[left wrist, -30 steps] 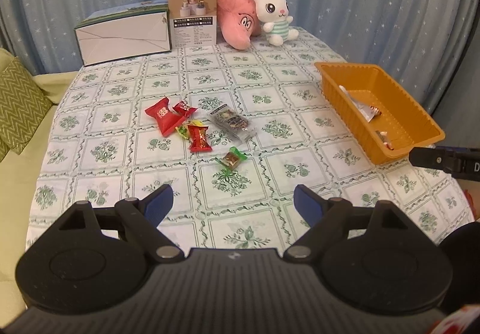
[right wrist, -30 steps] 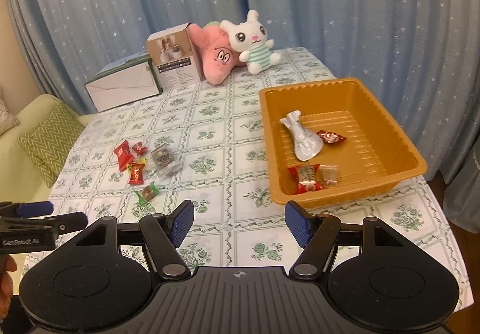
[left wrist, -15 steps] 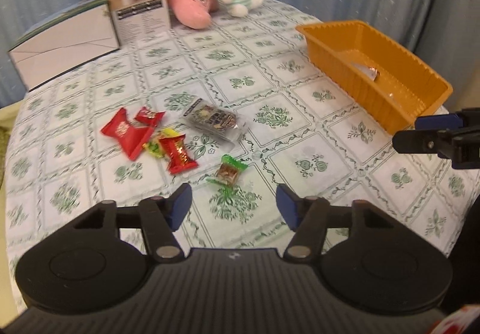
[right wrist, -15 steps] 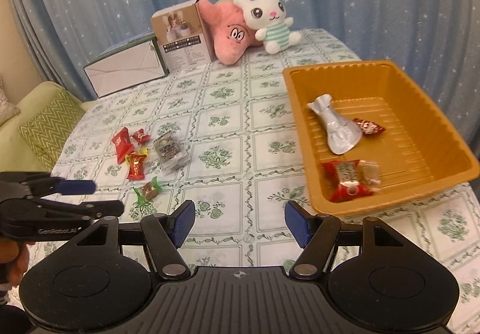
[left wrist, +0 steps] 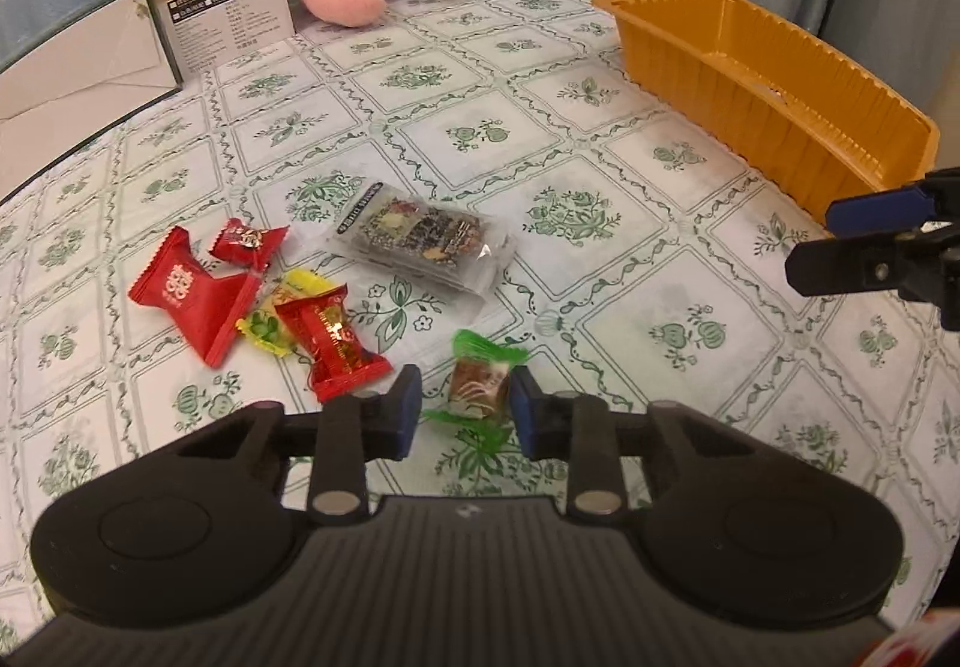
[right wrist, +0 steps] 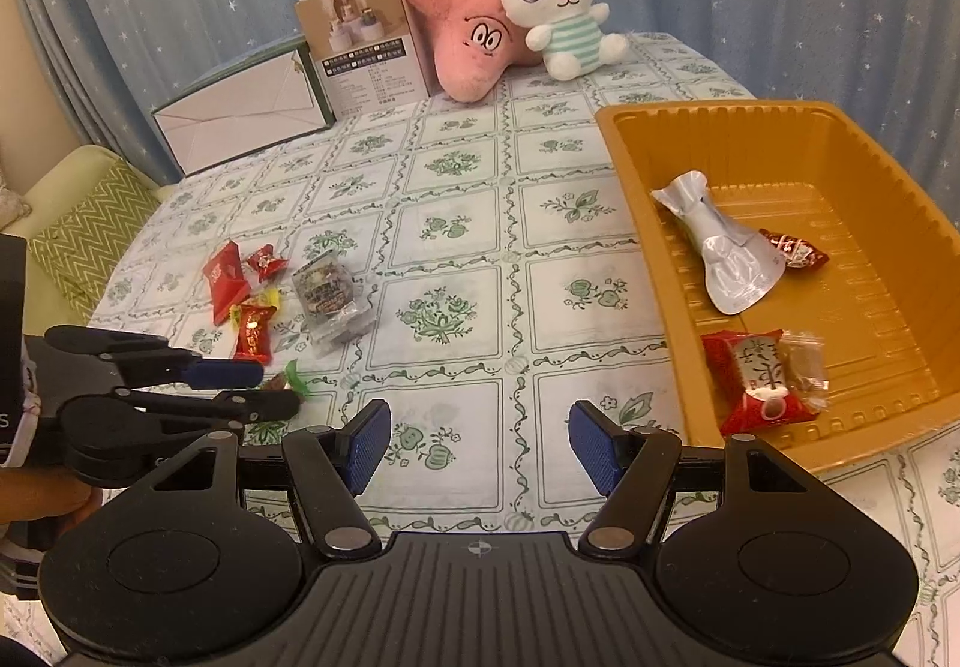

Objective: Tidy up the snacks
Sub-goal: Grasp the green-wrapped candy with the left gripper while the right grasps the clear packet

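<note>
The left gripper sits low over the table with its blue-padded fingers part-way apart, bracketing a small green-wrapped candy with a brown centre; the right pad lies against the wrapper's side, while a gap shows between the left pad and the candy, so it is straddled, not clamped. The candy lies flat on the green-and-white floral tablecloth.

The right gripper hovers with fingers spread wide and nothing between them, only bare cloth below, just beside the near left corner of the orange ribbed plastic tray.

Just beyond the left gripper lie a red-and-gold candy pack, a yellow-green candy, a large red wrapped sweet, a small red candy, and a clear packet of dark mixed snack, all close together.

Only the right wrist view shows the tray's contents: a red-and-white snack pack touching a clear wrapped piece near the front wall, a silver foil pouch and a small red candy farther in. The left wrist view sees only the tray's outer wall.

Open cloth separates the candy cluster and the tray. At the far edge stand a white box, a brown printed carton, a pink plush and a white bunny plush.
</note>
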`<state>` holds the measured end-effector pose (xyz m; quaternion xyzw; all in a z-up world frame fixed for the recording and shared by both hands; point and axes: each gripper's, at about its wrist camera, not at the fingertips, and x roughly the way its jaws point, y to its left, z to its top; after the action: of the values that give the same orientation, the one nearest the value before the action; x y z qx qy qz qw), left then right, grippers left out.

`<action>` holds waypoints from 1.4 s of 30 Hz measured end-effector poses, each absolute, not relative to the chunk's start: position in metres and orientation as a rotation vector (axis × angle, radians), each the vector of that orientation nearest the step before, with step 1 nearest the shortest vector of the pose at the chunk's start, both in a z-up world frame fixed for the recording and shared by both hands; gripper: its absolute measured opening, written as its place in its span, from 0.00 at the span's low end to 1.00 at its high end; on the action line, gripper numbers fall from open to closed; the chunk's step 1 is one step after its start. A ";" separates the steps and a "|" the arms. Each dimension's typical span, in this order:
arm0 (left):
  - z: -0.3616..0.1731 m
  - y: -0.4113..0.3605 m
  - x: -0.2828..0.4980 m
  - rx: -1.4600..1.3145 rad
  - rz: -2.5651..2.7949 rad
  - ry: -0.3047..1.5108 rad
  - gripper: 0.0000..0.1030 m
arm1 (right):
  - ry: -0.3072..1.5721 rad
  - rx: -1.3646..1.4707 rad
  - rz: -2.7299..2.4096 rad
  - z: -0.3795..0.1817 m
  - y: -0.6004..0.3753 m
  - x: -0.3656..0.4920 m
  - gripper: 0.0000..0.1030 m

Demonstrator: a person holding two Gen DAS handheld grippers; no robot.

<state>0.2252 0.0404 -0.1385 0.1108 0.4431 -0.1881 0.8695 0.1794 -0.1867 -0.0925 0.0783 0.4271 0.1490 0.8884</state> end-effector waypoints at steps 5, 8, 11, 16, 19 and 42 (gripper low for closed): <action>-0.142 0.043 0.228 0.197 -0.410 0.931 0.18 | 0.898 0.152 0.311 -0.099 -0.182 0.186 0.65; -0.141 0.047 0.228 0.158 -0.400 0.932 0.17 | 0.901 0.145 0.321 -0.101 -0.177 0.191 0.65; -0.138 0.050 0.224 0.159 -0.365 0.930 0.17 | 0.893 0.134 0.339 -0.101 -0.170 0.198 0.65; -0.125 0.074 0.218 0.086 -0.245 0.905 0.17 | 0.862 0.103 0.437 -0.099 -0.151 0.219 0.65; -0.119 0.090 0.217 0.052 -0.182 0.891 0.17 | 0.854 0.080 0.513 -0.101 -0.134 0.237 0.65; -0.113 0.127 0.214 -0.072 -0.091 0.847 0.17 | 0.851 -0.218 0.629 -0.148 -0.040 0.291 0.38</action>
<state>0.2139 0.1268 -0.1130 -0.0348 0.4107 -0.0443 0.9100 0.2908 -0.0405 -0.1476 -0.1038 0.4053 0.2994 0.8575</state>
